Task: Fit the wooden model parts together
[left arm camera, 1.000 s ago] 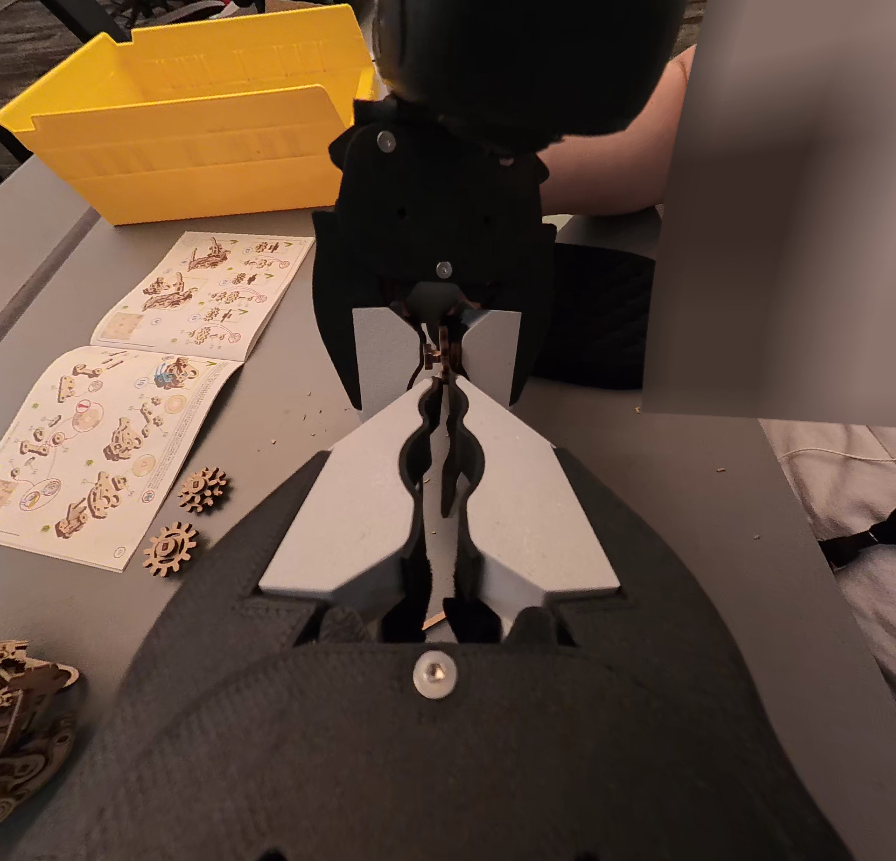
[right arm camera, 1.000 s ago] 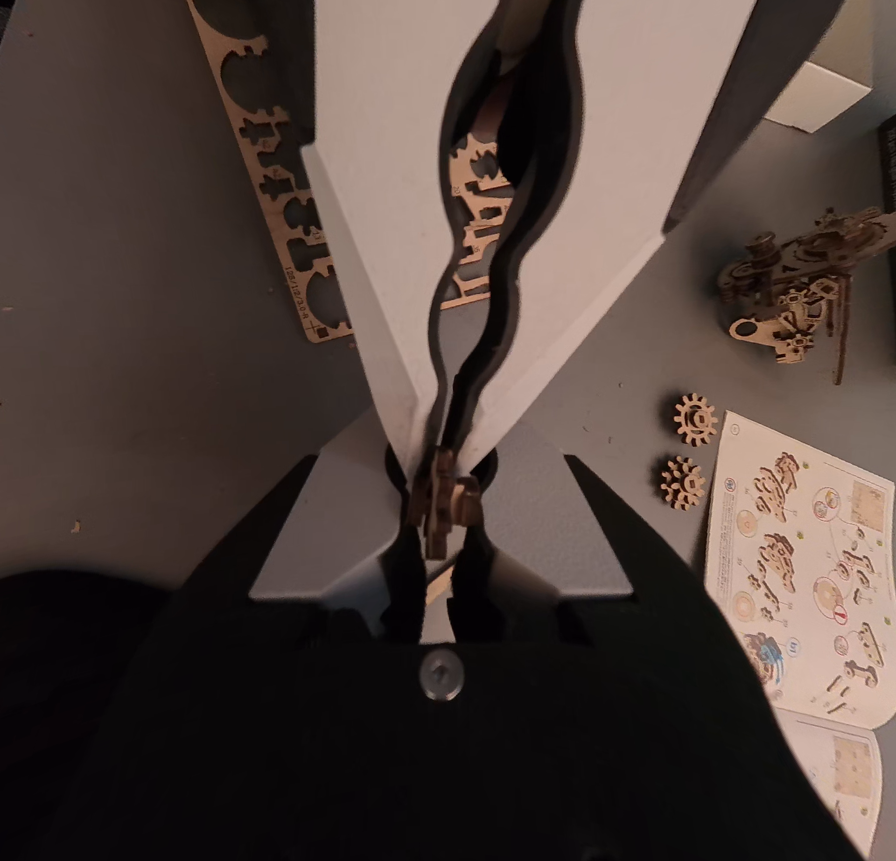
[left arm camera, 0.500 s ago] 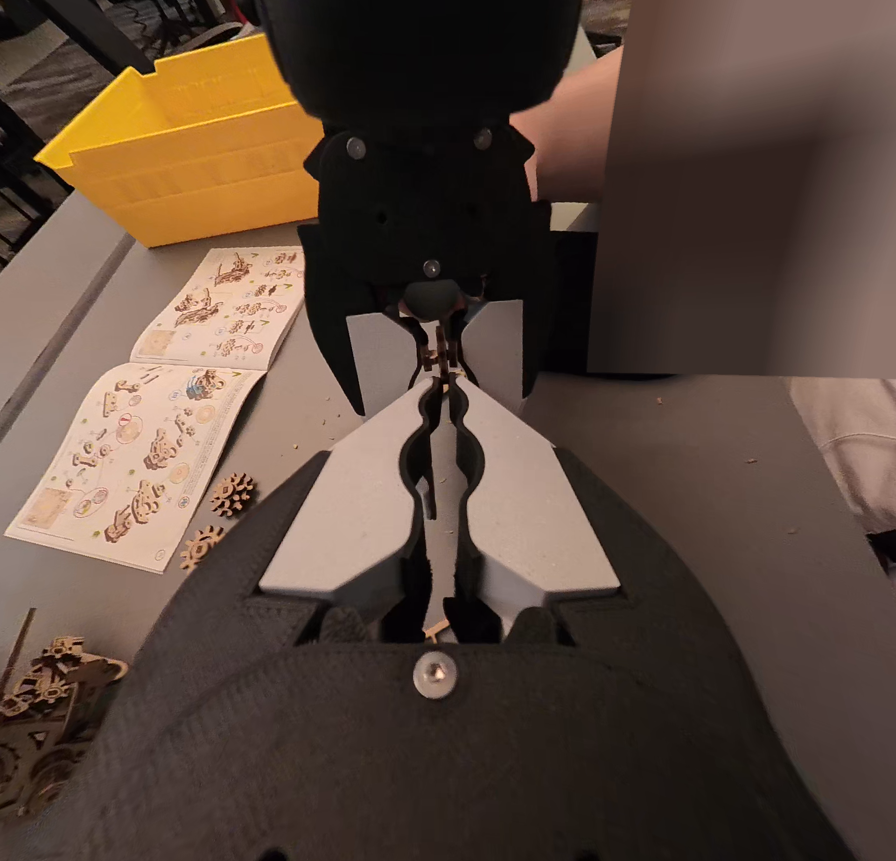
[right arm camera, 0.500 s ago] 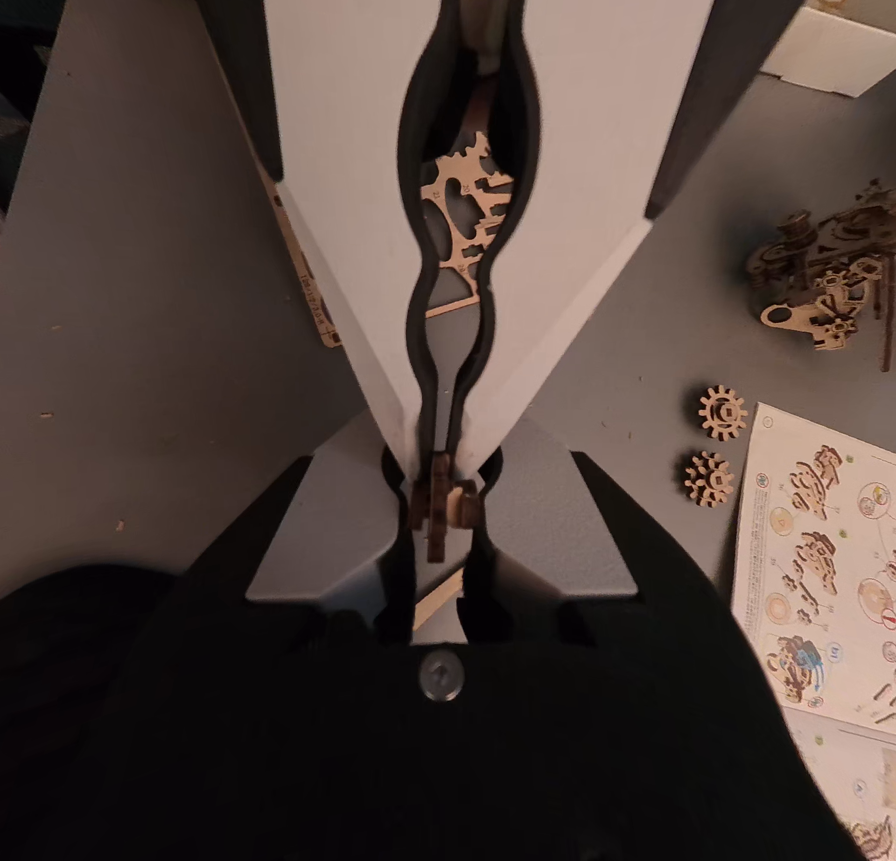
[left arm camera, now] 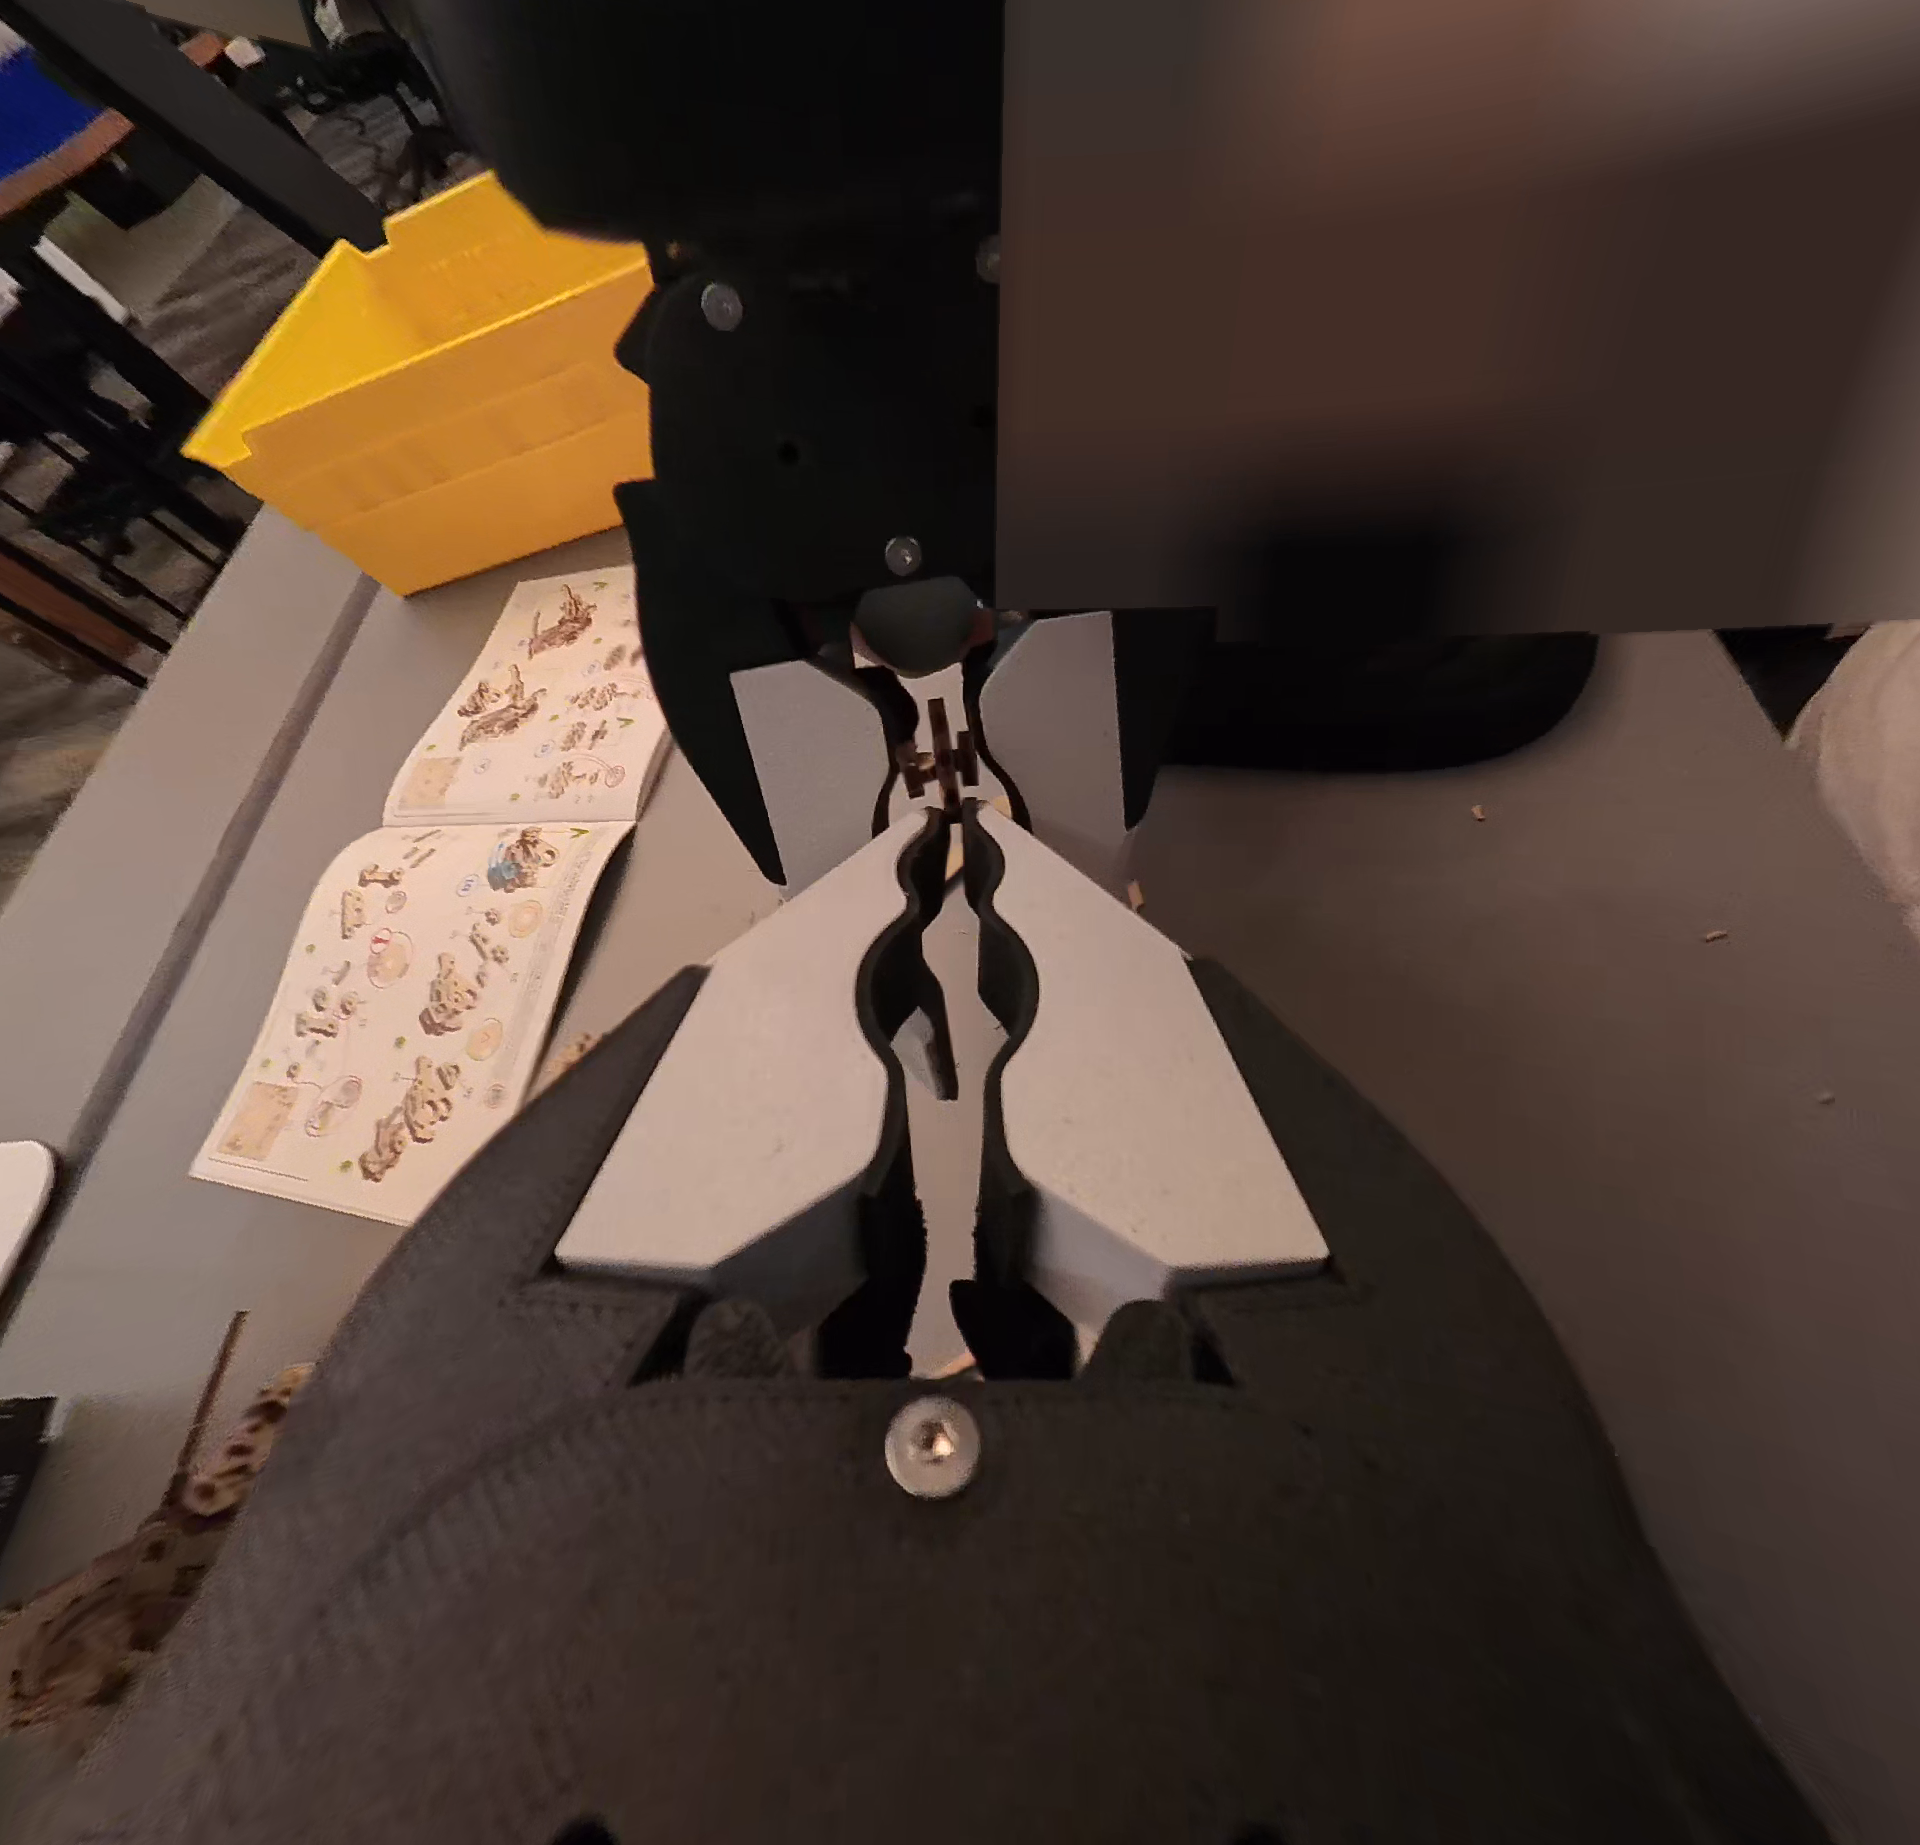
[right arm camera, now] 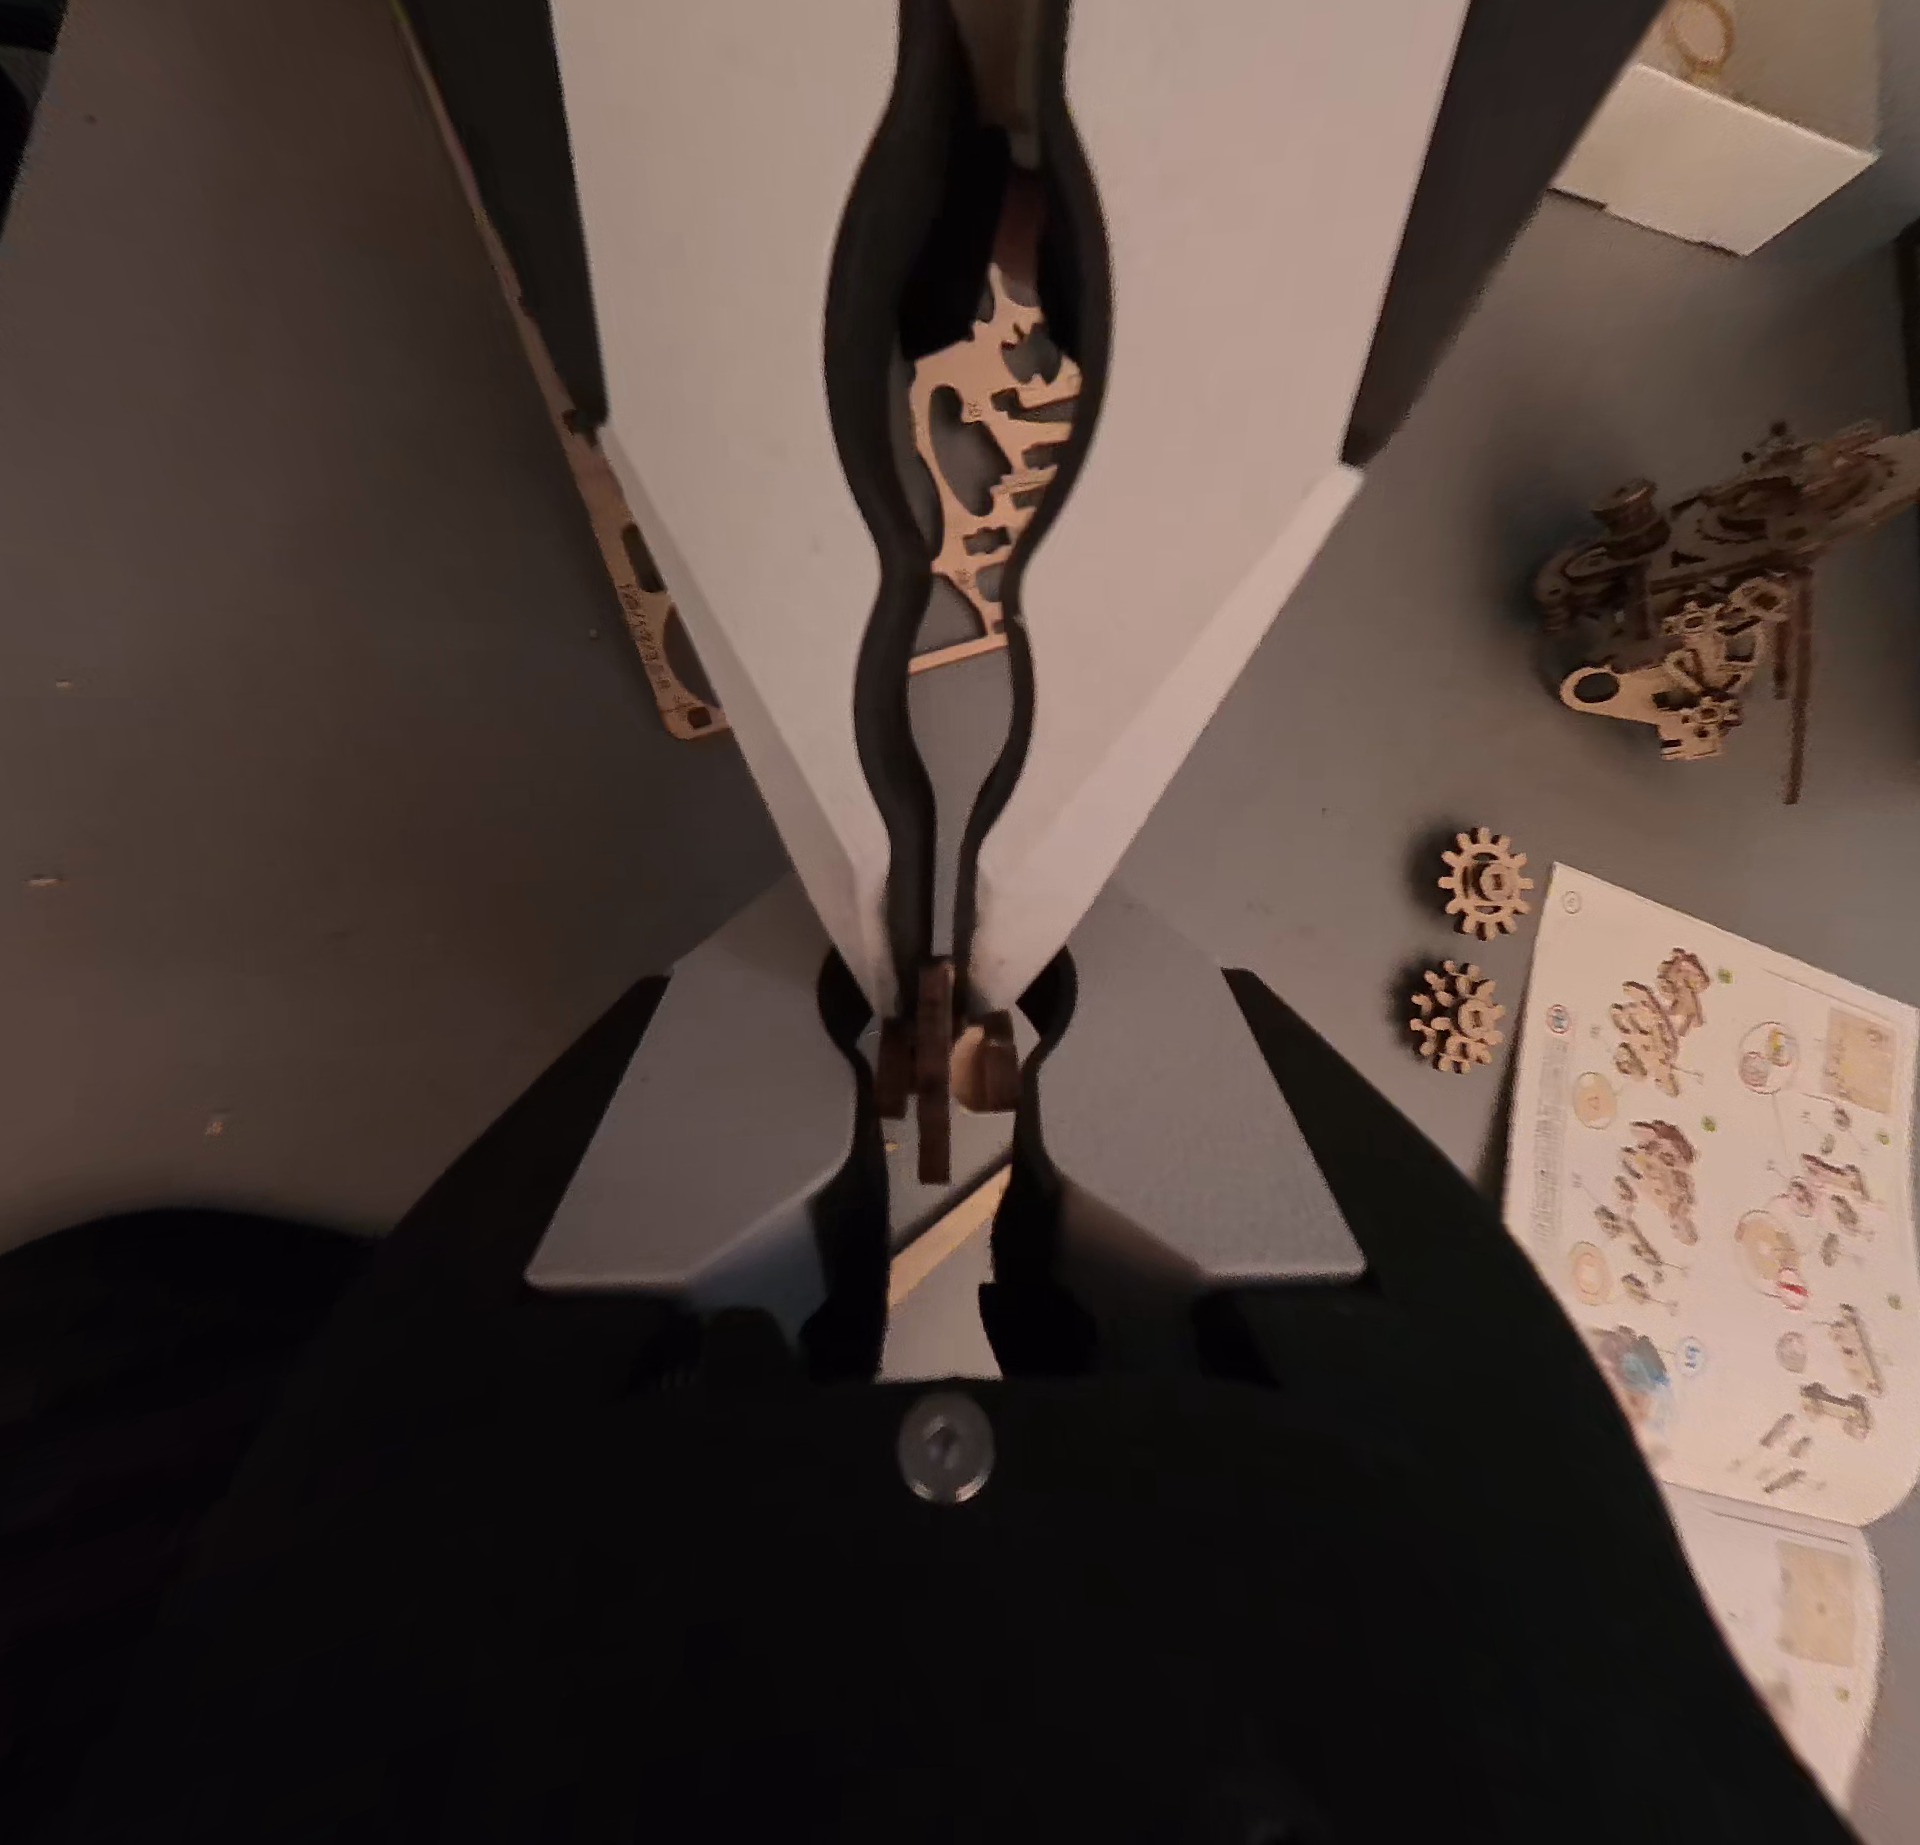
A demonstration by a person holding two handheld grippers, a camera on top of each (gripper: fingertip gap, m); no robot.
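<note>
Two tongs meet tip to tip above the grey table (left arm camera: 1455,1016), mid-frame in both views. The left tongs (left arm camera: 943,827) are pinched narrow on a small wooden part (left arm camera: 938,756); the right tongs (right arm camera: 940,1042) clamp the same part. Right of centre lie two gears (right arm camera: 1473,881), an instruction booklet (right arm camera: 1714,1224) and a half-built model (right arm camera: 1704,600).

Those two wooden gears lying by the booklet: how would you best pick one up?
Each gear lies flat on the table, so probably come straight down and pinch across its toothed rim. The gap between the two looks narrow; the side away from the other gear seems safer.
</note>
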